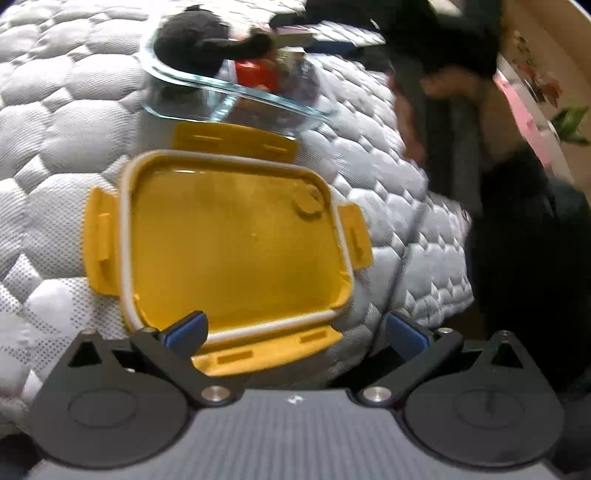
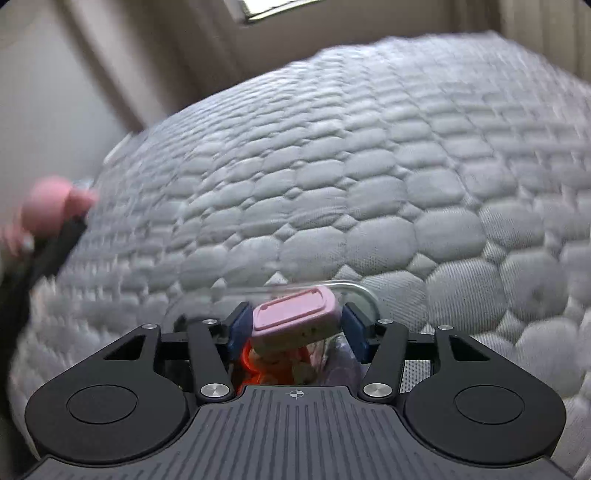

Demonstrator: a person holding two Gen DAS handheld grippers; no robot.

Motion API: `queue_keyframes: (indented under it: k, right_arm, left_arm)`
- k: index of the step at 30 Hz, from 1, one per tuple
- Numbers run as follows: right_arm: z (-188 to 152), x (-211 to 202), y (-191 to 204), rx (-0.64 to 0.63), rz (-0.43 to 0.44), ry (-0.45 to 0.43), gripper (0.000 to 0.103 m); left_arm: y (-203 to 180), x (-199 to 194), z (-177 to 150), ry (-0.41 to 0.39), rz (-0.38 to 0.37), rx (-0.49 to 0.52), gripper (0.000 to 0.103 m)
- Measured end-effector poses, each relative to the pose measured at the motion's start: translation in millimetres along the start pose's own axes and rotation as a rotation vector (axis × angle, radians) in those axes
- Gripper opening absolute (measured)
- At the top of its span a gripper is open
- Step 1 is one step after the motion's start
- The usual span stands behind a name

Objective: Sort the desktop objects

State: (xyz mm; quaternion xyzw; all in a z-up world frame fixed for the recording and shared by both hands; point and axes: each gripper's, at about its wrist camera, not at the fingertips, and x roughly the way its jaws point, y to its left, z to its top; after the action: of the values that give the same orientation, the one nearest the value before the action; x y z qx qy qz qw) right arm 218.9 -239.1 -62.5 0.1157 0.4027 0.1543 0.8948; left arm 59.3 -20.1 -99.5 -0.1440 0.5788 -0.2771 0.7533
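A yellow container lid with four clip flaps lies upside down on the quilted mattress. Behind it stands a clear glass container holding a black plush object, a red item and other small things. My left gripper is open, its blue pads at the lid's near edge. My right gripper is over the glass container, with a pink rectangular box between its blue pads. A gap shows on the right side.
A person's hand and dark sleeve with the other gripper are at the right of the left wrist view. The mattress edge drops off at right. A wall and window lie beyond the mattress.
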Motion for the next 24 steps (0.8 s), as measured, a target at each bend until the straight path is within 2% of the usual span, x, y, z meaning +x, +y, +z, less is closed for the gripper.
queue_keyframes:
  k: [3, 5, 10, 12, 15, 17, 19, 21, 22, 24]
  right_arm:
    - [-17.9, -7.0, 17.8, -0.153, -0.032, -0.025, 0.056]
    - [-25.3, -8.3, 24.9, -0.2, -0.063, -0.061, 0.056]
    - [-19.5, 4.5, 24.9, -0.137, -0.108, -0.135, 0.057]
    - [-16.6, 7.6, 18.1, -0.041, -0.072, -0.092, 0.054]
    - [-16.5, 11.3, -0.2, 0.125, 0.057, 0.021, 0.046]
    - [-17.8, 0.3, -9.5, 0.19, 0.087, 0.008, 0.048]
    - [-15.9, -17.8, -14.5, 0.206, 0.075, -0.066, 0.052]
    - [-12.3, -31.2, -13.8, 0.147, 0.005, -0.146, 0.058]
    - [-10.5, -32.2, -13.6, 0.121, -0.021, -0.148, 0.057]
    - [-11.0, -28.1, -13.8, 0.118, -0.015, -0.112, 0.057]
  left_arm:
    - [0.9, 2.7, 2.0, 0.005, -0.007, -0.009, 0.103]
    - [-3.1, 5.4, 1.2, 0.016, -0.002, 0.006, 0.103]
    - [-7.7, 0.1, -5.4, 0.012, 0.011, 0.045, 0.103]
    - [-4.2, -3.0, -5.1, 0.001, 0.018, 0.033, 0.103]
    - [0.5, -3.1, -2.3, -0.002, 0.013, 0.006, 0.103]
    - [0.5, -0.9, -2.3, 0.007, 0.008, 0.011, 0.103]
    - [-1.5, 2.1, -2.2, 0.018, 0.005, 0.02, 0.103]
    - [-3.5, 4.0, -1.6, 0.021, 0.0, 0.028, 0.103]
    - [-4.4, 4.7, -1.4, 0.021, -0.002, 0.031, 0.103]
    - [-4.6, 4.9, -2.0, 0.022, -0.004, 0.036, 0.103]
